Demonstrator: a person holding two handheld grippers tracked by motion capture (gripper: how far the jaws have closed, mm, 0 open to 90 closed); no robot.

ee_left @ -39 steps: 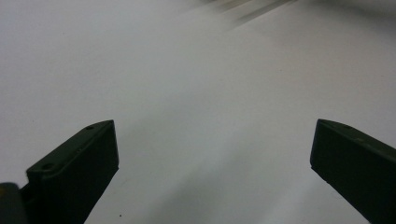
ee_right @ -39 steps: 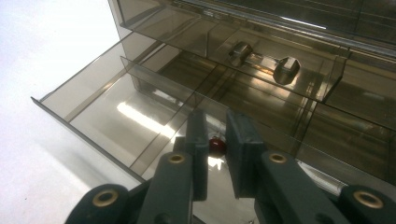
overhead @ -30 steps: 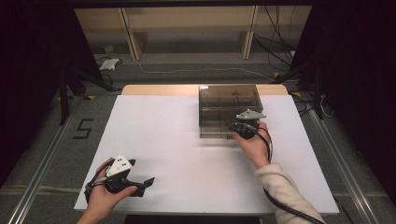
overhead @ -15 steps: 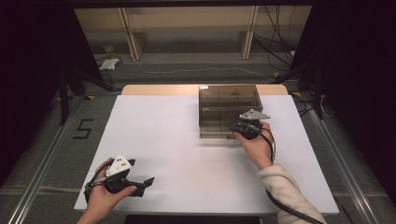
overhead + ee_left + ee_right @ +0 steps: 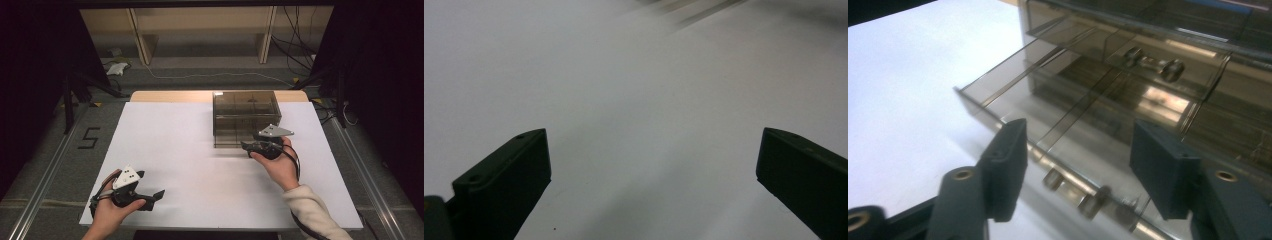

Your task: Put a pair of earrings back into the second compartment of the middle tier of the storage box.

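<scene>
A smoky, see-through drawer box (image 5: 245, 107) stands at the back right of the white table (image 5: 170, 135). Its lower drawer (image 5: 1013, 85) is pulled out toward my right gripper (image 5: 1083, 170), which sits at the box's front (image 5: 248, 146). The right jaws have just been opening and now stand apart on either side of the drawer's small handle (image 5: 1075, 192), not touching it. An upper drawer with its own handle (image 5: 1153, 62) sits farther in. My left gripper (image 5: 159, 194) rests open near the table's front left, with bare table between its jaws (image 5: 651, 165).
Wooden shelving (image 5: 200, 30) and loose cables (image 5: 300, 55) lie on the floor beyond the table. The table's wooden far edge (image 5: 170, 96) shows behind the white sheet. A floor mark "5" (image 5: 89, 137) sits left of the table.
The right hand has drawn back a little from the box toward the near edge. The left hand and its gripper have stayed put.
</scene>
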